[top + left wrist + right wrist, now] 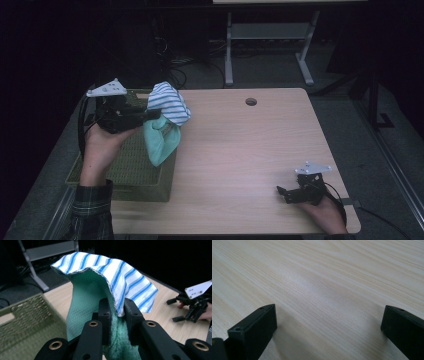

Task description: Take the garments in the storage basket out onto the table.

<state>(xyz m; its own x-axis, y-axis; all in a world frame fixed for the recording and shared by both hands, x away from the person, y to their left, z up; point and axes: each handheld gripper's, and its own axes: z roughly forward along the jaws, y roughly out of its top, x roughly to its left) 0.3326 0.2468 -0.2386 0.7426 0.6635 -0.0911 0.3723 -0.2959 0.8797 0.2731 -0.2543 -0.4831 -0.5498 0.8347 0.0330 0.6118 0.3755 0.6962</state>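
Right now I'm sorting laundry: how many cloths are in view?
2. A blue-striped white cloth and a teal cloth hang together from the left gripper over the green basket's edge. More may lie hidden behind them.

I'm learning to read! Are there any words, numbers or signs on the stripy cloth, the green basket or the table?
None: there are no words, numbers or signs to read.
Striped cloth: blue and white stripes, green underside, no label showing.
Green basket: woven mesh, no writing.
Table: plain wood grain.
Grey plate on the right hand-held gripper: small holes, no print.
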